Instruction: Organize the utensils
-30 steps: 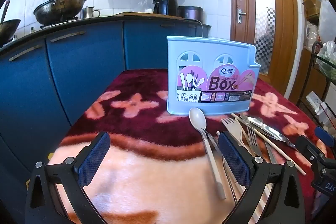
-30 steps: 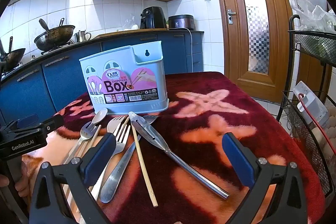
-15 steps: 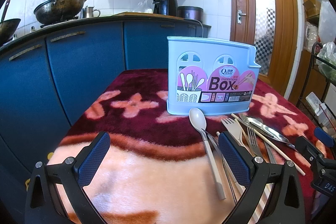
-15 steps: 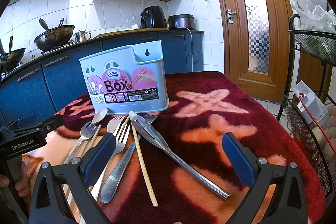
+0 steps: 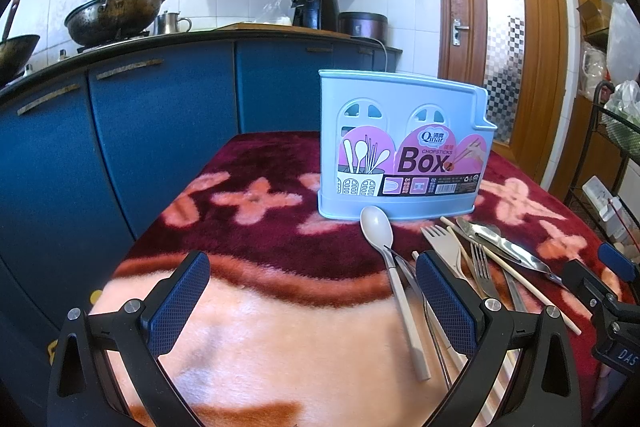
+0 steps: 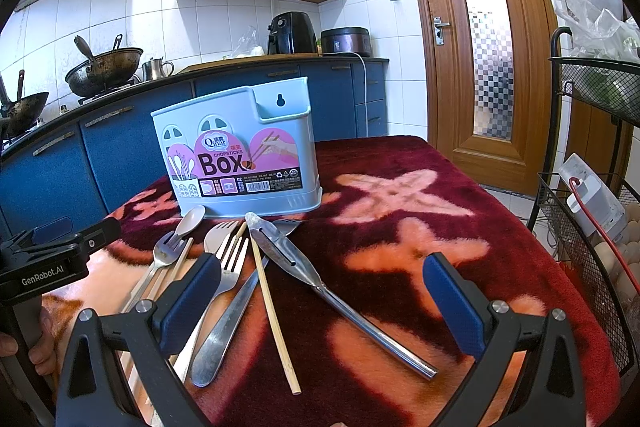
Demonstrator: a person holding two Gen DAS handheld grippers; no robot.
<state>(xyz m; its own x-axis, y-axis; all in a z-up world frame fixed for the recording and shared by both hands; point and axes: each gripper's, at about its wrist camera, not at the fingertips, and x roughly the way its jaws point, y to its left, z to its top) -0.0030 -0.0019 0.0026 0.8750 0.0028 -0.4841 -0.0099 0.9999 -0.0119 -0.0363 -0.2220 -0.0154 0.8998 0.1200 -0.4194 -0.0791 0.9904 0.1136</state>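
Steel utensils point(image 6: 240, 275) between right gripper point(image 6: 322, 297) fingers point(image 6: 450, 301).

We are seeing 2 woks point(image 5: 114, 15) sitting on the stove atop blue cabinets point(image 5: 160, 131), beside a metal jug point(image 6: 154, 69). A black air fryer point(image 6: 290, 34) and a rice cooker point(image 6: 346, 42) are standing on the counter. A wooden door point(image 6: 478, 39) is standing shut. A wire rack point(image 6: 592, 155) is holding bags.
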